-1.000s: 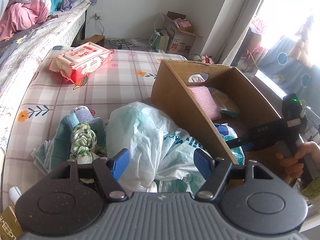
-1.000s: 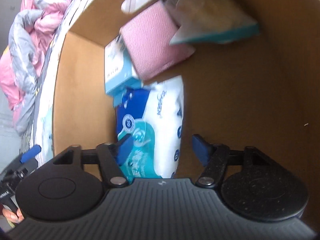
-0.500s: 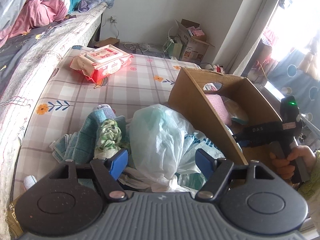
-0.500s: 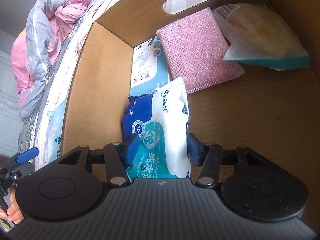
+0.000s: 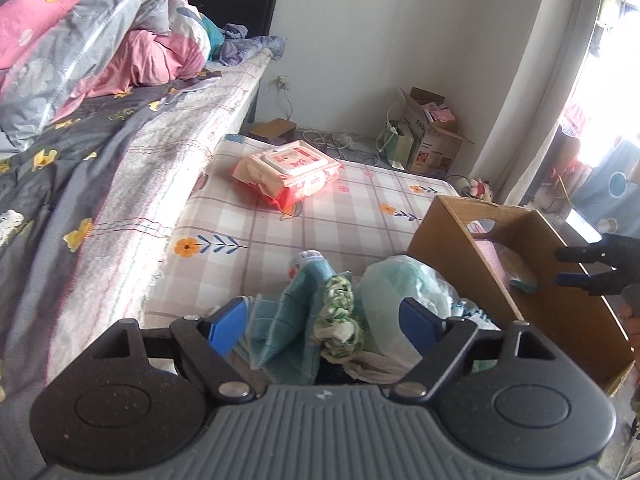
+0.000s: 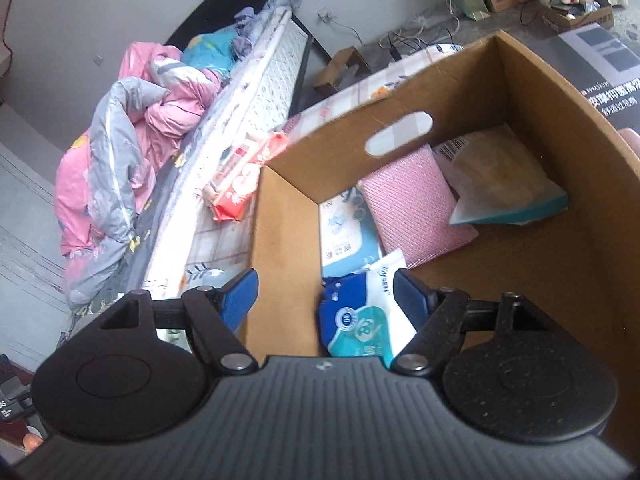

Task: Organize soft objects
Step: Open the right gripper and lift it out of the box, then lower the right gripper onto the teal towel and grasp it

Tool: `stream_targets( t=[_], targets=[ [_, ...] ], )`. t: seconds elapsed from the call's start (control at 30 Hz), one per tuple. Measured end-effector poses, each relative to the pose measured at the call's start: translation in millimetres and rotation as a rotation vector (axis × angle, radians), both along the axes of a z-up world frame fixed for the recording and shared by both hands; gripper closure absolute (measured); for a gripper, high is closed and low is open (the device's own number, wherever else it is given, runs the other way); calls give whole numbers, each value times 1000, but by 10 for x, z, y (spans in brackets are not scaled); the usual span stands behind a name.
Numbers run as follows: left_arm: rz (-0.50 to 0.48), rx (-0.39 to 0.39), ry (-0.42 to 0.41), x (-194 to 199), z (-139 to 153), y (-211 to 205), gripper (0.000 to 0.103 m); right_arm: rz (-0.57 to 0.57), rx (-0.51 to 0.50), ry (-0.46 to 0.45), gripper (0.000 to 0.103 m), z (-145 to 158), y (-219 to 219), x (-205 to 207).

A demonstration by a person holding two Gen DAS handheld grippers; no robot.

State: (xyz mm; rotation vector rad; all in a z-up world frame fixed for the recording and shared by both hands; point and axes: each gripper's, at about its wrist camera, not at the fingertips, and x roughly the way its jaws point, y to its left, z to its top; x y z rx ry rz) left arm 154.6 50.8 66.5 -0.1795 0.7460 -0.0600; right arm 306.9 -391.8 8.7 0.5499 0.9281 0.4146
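A cardboard box (image 6: 560,92) stands on the checked mat and also shows in the left wrist view (image 5: 460,256). Inside lie a pink cloth (image 6: 416,208), a blue-and-white wipes pack (image 6: 364,320), a light blue pack (image 6: 346,228) and a beige pack (image 6: 500,180). My right gripper (image 6: 324,292) is open and empty above the box's left wall. My left gripper (image 5: 320,320) is open over a pile: teal cloth (image 5: 292,328), green-white rag (image 5: 340,320), pale plastic bag (image 5: 400,292). A red wipes pack (image 5: 288,172) lies farther off.
A bed with a grey flowered cover (image 5: 80,184) and pink quilt (image 5: 100,48) runs along the left. Open cardboard boxes (image 5: 432,136) and cables stand on the floor by the far wall. The curtain and window are at the right.
My right gripper opened, let go of the blue-and-white wipes pack in the box and drew back up. My left gripper pulled back and swung left, away from the plastic bag.
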Motion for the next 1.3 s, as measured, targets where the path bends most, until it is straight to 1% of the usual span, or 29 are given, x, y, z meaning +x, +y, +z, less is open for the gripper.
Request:
stream_targets(
  t=[0.1,0.17,0.23,0.37,0.4,0.43,0.47,0.5,0.53,0.6,0.73,0.93,1.0,1.07,1.13,1.23,1.3],
  targets=[
    [27,27,-7,-97,11,125,19,20,18,-55,29,222,140,-155],
    [35,38,-7,-158,-10,175,19,45,29,-73,29,302,272,-238],
    [27,44,-2,-198,-58,200,19,72,43,-65,29,331,427,-292],
    [10,54,13,-230,-173,180,20,173,101,-33,31,358,885,-367],
    [6,57,12,-229,-203,180,22,197,117,-23,33,352,1009,-365],
    [-1,62,9,-223,-231,175,23,225,128,-12,38,349,1147,-358],
    [-13,70,3,-209,-261,168,24,260,134,-3,41,358,1330,-363],
    [-29,83,0,-186,-304,145,26,284,137,2,45,357,1465,-348],
    [-45,93,4,-151,-340,128,30,306,138,6,49,357,1601,-328],
    [-83,108,17,-60,-414,101,34,341,130,20,50,366,1878,-265],
    [-134,142,65,172,-599,55,43,380,67,44,54,344,2342,-51],
    [-167,169,121,577,-852,76,46,410,-94,83,58,133,2880,435],
    [-186,162,157,683,-930,83,45,426,-141,115,58,5,3019,597],
    [-211,152,184,746,-986,77,42,434,-176,146,58,-105,3131,700],
    [-229,156,190,761,-1015,56,33,458,-189,167,58,-169,3214,732],
    [-253,178,195,788,-1064,9,33,502,-216,173,58,-230,3329,732],
    [-264,177,209,825,-1096,-4,32,520,-244,176,58,-270,3400,756]
  ],
)
